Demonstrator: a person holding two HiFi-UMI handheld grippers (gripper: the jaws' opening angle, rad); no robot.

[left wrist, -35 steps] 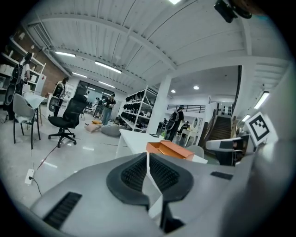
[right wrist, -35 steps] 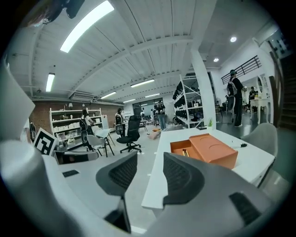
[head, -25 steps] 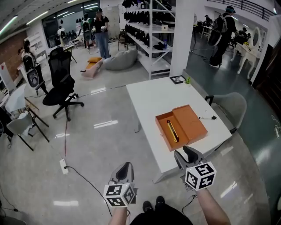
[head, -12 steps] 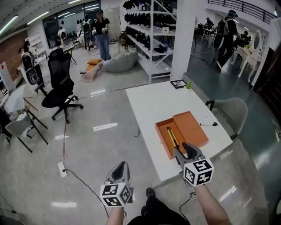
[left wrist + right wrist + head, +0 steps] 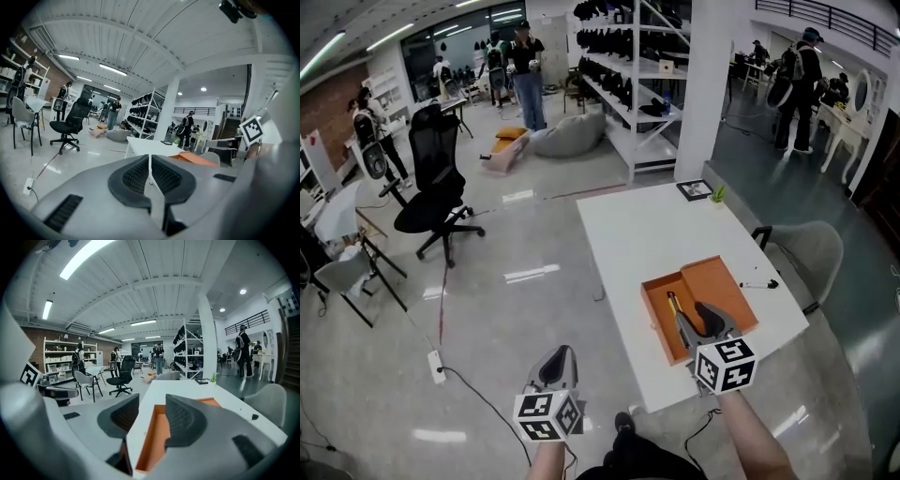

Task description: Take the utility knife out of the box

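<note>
A white table [image 5: 647, 234] stands on glossy grey floor [image 5: 516, 309], with a black office chair [image 5: 431, 192] and white shelving [image 5: 623, 89] beyond.

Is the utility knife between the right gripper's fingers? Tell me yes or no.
No: the fingers of the right gripper stand apart and grip nothing, and the utility knife lies inside the orange box.

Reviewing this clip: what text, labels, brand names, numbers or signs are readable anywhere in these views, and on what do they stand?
No words or numbers can be read in any view.
Left cube on the left gripper, right cube on the right gripper: black-and-white square patterns, no letters.
Framed card on the table: too small to read.
Orange box: no print visible.
</note>
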